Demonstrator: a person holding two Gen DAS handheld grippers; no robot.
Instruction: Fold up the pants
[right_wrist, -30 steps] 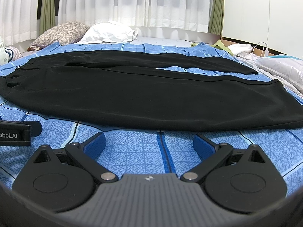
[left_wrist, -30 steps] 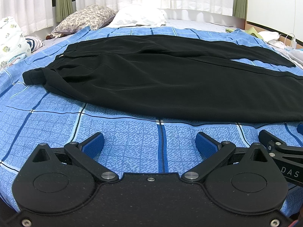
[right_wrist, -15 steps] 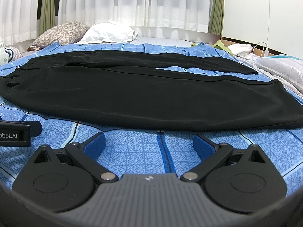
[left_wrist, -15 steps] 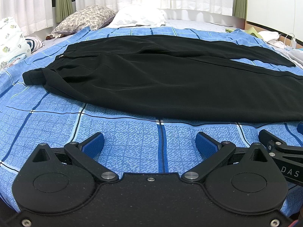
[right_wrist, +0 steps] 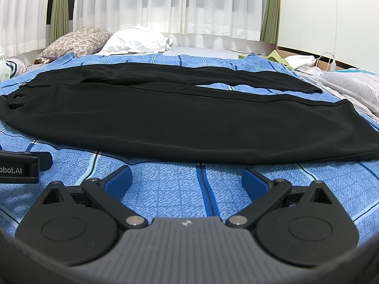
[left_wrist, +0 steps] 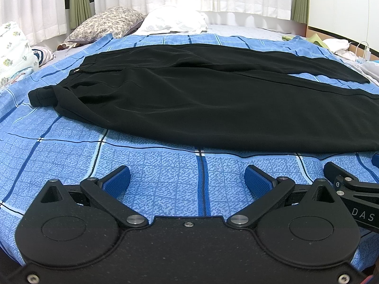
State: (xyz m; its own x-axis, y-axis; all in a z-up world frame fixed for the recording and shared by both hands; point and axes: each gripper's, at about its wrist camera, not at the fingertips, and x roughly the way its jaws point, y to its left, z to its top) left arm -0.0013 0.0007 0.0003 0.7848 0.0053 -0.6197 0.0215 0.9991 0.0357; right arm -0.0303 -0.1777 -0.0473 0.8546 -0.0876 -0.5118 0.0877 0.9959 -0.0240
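Black pants (left_wrist: 201, 99) lie spread flat on a blue checked bed cover (left_wrist: 154, 165), waistband to the left, legs running right. They also show in the right wrist view (right_wrist: 189, 123), with the leg hems at the right. My left gripper (left_wrist: 187, 179) is open and empty, resting low on the cover just short of the pants' near edge. My right gripper (right_wrist: 186, 179) is open and empty, also just short of the near edge, to the right of the left one. Part of the right gripper (left_wrist: 350, 189) shows in the left view.
A patterned pillow (left_wrist: 106, 23) and a white pillow (left_wrist: 175, 20) lie at the far end by the white curtains (right_wrist: 177, 4). White bedding and a charger cable (right_wrist: 331, 68) lie at the right. A printed cushion (left_wrist: 14, 52) sits at the far left.
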